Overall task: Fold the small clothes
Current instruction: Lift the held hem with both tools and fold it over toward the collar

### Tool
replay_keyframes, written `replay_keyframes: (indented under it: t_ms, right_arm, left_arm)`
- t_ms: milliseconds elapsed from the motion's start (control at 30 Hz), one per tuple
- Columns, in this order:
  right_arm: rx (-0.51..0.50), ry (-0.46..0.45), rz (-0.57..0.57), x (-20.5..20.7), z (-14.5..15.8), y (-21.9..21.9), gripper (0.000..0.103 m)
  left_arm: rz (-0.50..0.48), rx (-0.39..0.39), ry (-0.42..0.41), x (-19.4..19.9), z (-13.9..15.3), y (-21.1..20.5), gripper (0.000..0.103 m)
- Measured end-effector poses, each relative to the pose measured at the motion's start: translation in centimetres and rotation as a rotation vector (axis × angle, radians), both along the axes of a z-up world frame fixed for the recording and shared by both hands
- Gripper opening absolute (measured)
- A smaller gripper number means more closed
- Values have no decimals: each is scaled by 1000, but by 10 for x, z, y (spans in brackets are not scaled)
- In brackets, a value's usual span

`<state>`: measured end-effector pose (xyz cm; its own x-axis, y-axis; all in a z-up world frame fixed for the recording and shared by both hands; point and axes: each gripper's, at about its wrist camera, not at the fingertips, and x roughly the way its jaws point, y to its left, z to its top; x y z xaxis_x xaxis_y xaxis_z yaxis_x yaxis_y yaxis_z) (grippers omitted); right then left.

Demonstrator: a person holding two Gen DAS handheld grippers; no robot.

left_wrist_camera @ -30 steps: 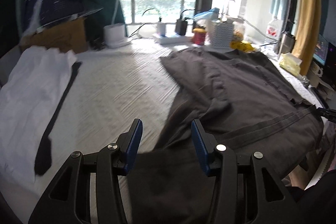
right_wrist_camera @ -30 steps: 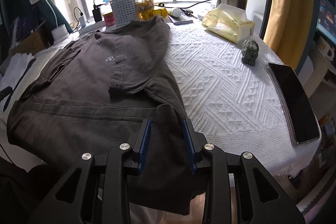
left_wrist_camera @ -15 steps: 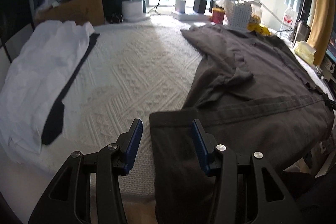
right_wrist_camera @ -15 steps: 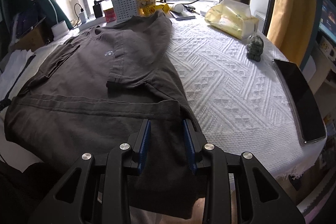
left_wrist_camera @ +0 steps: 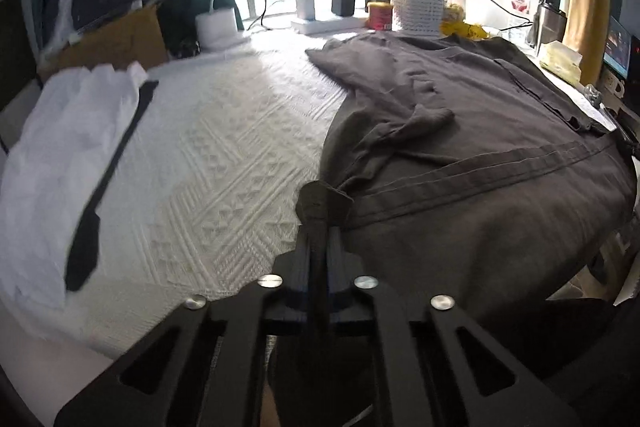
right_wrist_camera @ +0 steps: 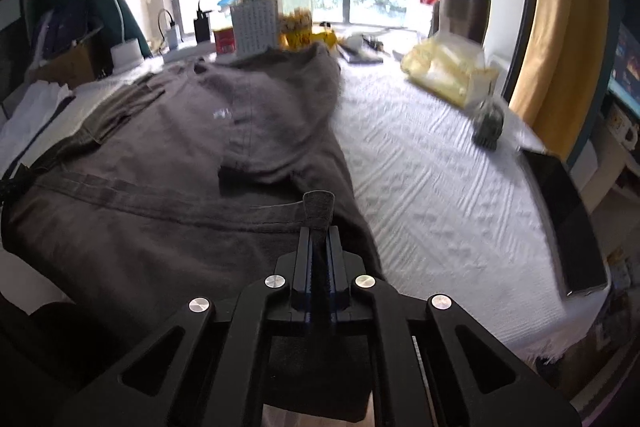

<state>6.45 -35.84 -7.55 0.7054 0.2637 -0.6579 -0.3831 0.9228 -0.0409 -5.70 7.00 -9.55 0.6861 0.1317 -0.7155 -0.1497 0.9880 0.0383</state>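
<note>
On both hem corners, left gripper [left_wrist_camera: 319,227] and right gripper [right_wrist_camera: 319,227] fingers clench the dark shirt [left_wrist_camera: 480,147].

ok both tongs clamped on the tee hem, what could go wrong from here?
1. Both left tongs and right tongs pinch only small bunches of the grey T-shirt; fabric may slip on lifting.
2. The folded sleeve is rumpled and could come undone.
3. Cloth swinging forward might catch the red can.
</note>
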Motion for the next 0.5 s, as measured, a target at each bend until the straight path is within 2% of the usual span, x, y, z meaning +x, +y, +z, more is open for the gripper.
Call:
replay_keyframes:
  t_ms: [367, 500]
  right_arm:
    - [28, -99, 30, -14, 35, -1, 6]
    - [40, -148, 27, -20, 46, -1, 6]
  left_arm:
    - [-26, 75, -131, -9, 41, -13, 2]
    - [-8, 85, -170, -11, 50, -8, 2]
